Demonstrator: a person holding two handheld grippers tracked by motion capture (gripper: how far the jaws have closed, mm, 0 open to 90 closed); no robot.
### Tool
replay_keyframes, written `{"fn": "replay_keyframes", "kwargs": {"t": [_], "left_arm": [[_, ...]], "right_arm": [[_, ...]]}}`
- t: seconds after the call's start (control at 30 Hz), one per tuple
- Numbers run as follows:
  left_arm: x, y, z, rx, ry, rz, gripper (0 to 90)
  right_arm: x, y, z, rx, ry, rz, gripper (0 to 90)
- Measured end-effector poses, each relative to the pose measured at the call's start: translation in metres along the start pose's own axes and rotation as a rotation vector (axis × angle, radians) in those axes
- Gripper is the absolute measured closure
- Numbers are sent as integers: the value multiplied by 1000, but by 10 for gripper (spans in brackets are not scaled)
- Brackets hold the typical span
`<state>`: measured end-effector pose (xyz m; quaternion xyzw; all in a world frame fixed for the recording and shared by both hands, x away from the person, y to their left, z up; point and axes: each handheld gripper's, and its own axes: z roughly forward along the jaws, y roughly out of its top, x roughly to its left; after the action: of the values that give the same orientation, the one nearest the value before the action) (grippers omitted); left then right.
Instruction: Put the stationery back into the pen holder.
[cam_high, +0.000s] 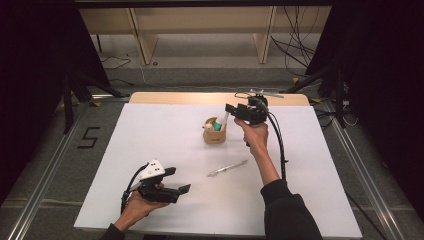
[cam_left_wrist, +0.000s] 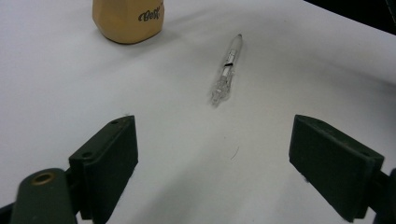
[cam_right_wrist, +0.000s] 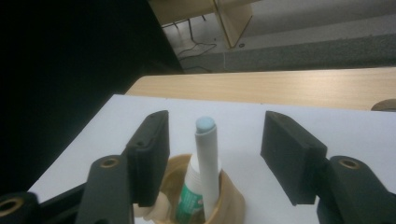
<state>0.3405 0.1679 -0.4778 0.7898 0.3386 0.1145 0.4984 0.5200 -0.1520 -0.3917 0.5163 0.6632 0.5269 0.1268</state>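
While the left gripper (cam_high: 172, 180) is held low over the near left of the white table (cam_high: 150, 140), jaws spread wide and nothing between them, one clear pen (cam_high: 227, 168) is left lying flat on the sheet, just ahead of those jaws in the left gripper view and apart from the holder. Further right, the tan pen cup (cam_high: 214, 134) is seen upright near the table's middle, already loaded with a green-labelled tube (cam_right_wrist: 189, 198) and a white marker (cam_right_wrist: 207, 163) with a pale blue tip. The marker is stood upright in the cup, the right gripper (cam_right_wrist: 215, 154) parted wide around it, no pad touching. So the tidying is judged mostly done: the marker is in, and the clear pen remains to be collected.
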Motion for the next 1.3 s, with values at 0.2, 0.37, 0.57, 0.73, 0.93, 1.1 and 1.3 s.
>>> {"fn": "replay_keyframes", "kwargs": {"t": [0.2, 0.37, 0.57, 0.73, 0.93, 1.1, 1.3], "left_arm": [[0, 0, 2, 7, -1, -1, 148], [2, 0, 3, 13, 1, -6, 148], [3, 3, 6, 33, -1, -21, 148], [1, 10, 12, 63, -14, -7, 148], [2, 22, 22, 112, -18, -5, 148], [3, 32, 35, 149, -18, 9, 153], [3, 41, 49, 195, -21, 24, 155]], "right_arm": [[-7, -4, -15, 10, 8, -13, 380], [-9, -9, -31, 13, 19, -42, 365], [-8, -21, -53, 18, 53, -75, 337], [-8, -35, -72, 22, 72, -97, 321], [-4, -55, -91, 36, 89, -135, 309], [-1, -70, -106, 45, 84, -186, 301], [2, -88, -121, 47, 79, -220, 298]]}}
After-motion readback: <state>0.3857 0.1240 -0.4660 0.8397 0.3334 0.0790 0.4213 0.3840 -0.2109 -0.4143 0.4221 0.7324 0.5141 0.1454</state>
